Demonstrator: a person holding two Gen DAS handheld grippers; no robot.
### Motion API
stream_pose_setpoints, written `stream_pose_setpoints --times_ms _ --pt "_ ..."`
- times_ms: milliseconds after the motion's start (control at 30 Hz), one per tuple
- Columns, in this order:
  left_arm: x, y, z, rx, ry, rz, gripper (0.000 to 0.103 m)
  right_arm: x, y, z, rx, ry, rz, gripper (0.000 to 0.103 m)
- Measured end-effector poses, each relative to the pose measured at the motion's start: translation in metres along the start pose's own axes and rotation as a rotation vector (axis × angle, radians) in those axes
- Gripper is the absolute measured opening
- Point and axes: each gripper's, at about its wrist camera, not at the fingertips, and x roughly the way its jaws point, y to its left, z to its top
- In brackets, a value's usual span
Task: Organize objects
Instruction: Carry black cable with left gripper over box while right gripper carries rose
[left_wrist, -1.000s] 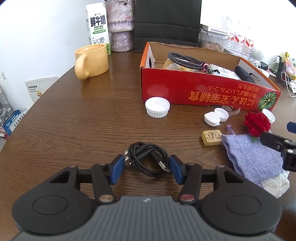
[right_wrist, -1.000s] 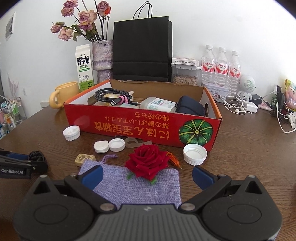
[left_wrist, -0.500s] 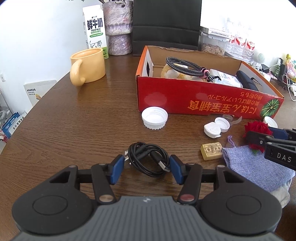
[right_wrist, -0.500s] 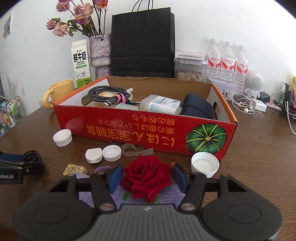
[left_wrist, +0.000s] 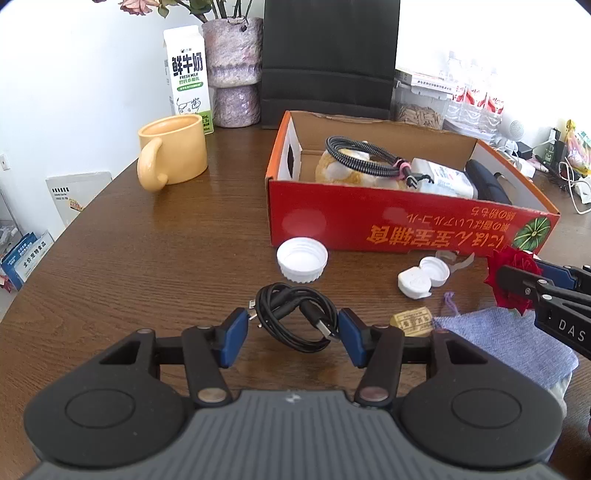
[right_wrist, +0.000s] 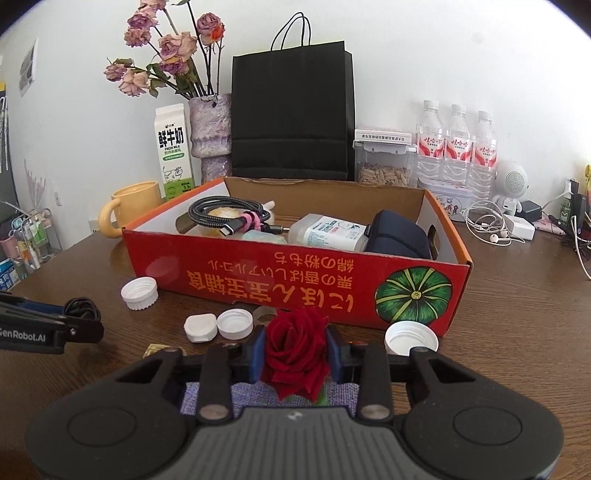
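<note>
Brown wooden table is bearing a red box at its far side, cluttered with a braided cable, bottle and pouch. Right gripper is closing its jaws, pads pressing both sides of the rose above a purple bag. Left gripper is gripping a coiled black cable, pads touching it on each side. White caps are lying between grippers and box; a mug is standing far left.

Red rose, perhaps woven lilac pouch, black cable
</note>
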Motion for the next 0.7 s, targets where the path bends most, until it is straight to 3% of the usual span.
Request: stream_pose_setpoints --times_ms 367,700 --pt "-0.005 -0.017 0.034 0.018 -0.079 -0.038 0.055 -0.020 -0.002 0.031 -0.025 -0.109 0.001 0.032" --pt "0.012 -0.040 0.072 0.043 -0.134 -0.070 0.055 -0.005 -0.007 0.062 -0.057 -0.159 -0.001 0.032"
